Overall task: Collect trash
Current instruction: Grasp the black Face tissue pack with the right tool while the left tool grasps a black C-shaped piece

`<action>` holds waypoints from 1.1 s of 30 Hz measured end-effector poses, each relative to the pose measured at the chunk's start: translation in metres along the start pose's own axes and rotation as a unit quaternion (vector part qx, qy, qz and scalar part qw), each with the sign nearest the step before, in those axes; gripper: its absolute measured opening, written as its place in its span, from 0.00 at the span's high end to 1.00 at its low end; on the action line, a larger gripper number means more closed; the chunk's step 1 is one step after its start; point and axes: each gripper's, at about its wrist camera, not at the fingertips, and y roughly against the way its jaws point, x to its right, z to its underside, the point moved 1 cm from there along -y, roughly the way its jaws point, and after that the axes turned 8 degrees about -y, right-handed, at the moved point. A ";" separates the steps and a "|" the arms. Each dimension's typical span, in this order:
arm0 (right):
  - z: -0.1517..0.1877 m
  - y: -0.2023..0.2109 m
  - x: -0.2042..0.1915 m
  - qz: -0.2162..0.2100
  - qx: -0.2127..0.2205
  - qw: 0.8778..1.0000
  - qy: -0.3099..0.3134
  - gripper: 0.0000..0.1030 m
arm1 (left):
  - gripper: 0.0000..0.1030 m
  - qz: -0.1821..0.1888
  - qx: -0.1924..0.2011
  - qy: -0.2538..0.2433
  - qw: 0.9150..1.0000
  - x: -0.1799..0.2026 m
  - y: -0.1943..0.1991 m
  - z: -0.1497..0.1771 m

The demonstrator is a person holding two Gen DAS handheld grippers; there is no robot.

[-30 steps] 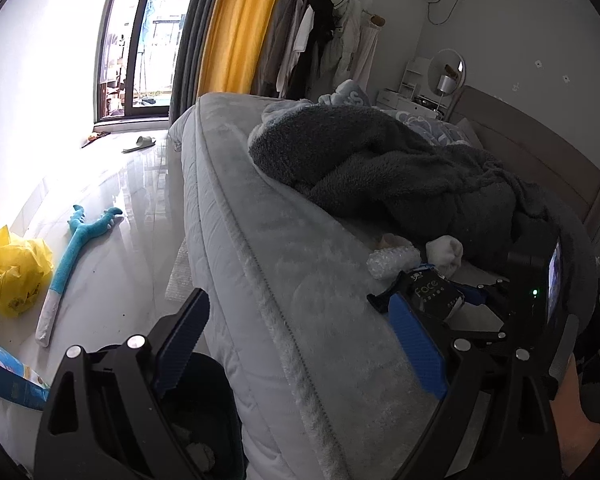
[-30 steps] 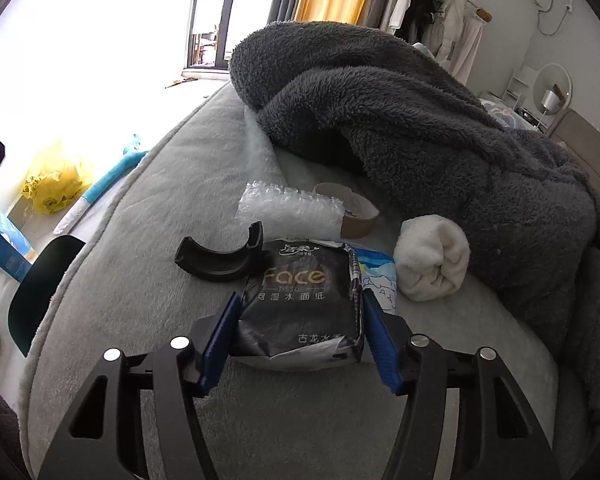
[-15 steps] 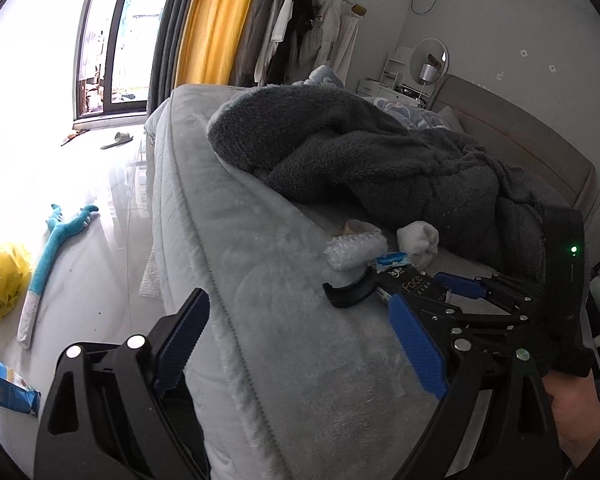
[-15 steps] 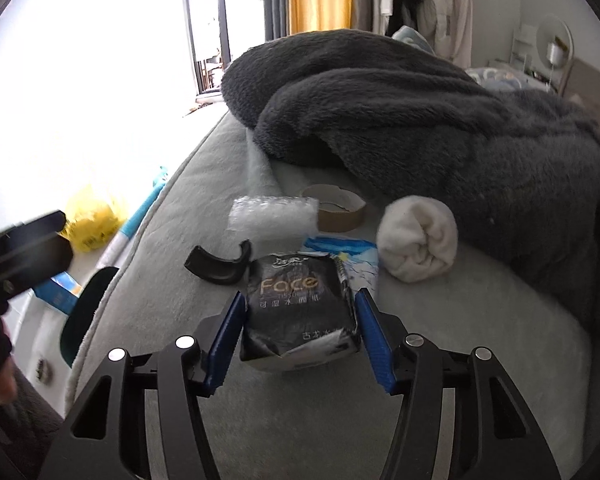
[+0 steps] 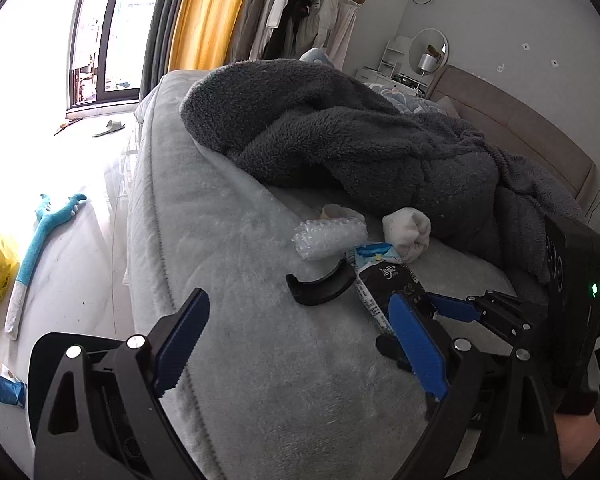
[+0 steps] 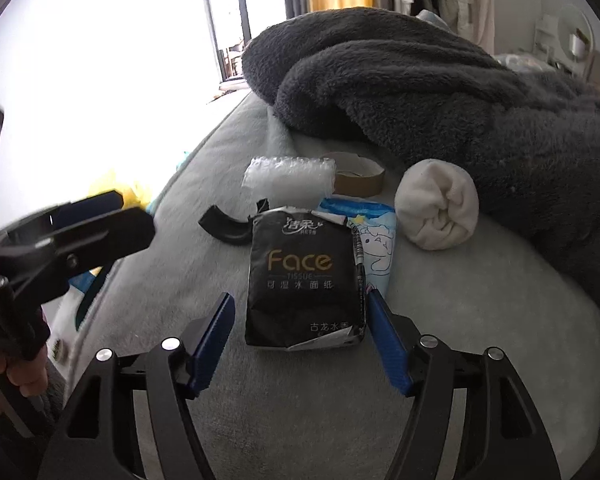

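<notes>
Black tissue pack (image 6: 306, 280), marked "Face", lies flat on the grey bed cover (image 6: 480, 320) near the edge of the bed. In the right wrist view it sits at twelve o'clock from the right gripper (image 6: 300, 344), its near end between the two blue fingertips. The right fingertip is close against the pack's side; a gap shows at the left one. The jaws stand apart and are clamped on nothing.

The pack's long axis runs roughly along the line of the fingers, so the jaws span its short width. A blue-and-white wrapper (image 6: 374, 240) lies partly under its right edge.

The left gripper (image 5: 300, 344) hangs over the bed edge, jaws wide apart and empty. From it the pack (image 5: 392, 284) lies at about one o'clock, well beyond the fingertips. The right gripper is plainly the nearer.

Other litter just beyond the pack: bubble wrap roll (image 6: 290, 178), tape roll (image 6: 358, 178), curved black plastic piece (image 6: 226, 228), rolled white sock (image 6: 438, 206).

Judgement: closing the right jaws should take the pack; the wrapper may be caught along with it.
</notes>
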 end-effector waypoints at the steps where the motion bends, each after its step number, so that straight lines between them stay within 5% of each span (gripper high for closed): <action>1: 0.000 0.000 0.000 0.005 0.000 1.000 0.005 0.40 | 0.10 0.000 -0.001 0.000 1.000 0.002 -0.001 0.000; 5: 0.000 0.004 0.003 0.010 0.003 1.000 0.007 0.49 | 0.10 0.005 -0.005 0.006 1.000 0.006 -0.007 0.001; 19: -0.006 0.042 0.055 -0.031 0.041 0.995 -0.086 0.49 | 0.22 -0.009 -0.024 -0.012 1.000 0.023 -0.033 -0.001; 33: -0.004 0.064 0.075 -0.033 0.062 0.991 -0.111 0.49 | 0.30 -0.018 -0.048 -0.011 0.999 0.030 -0.059 0.000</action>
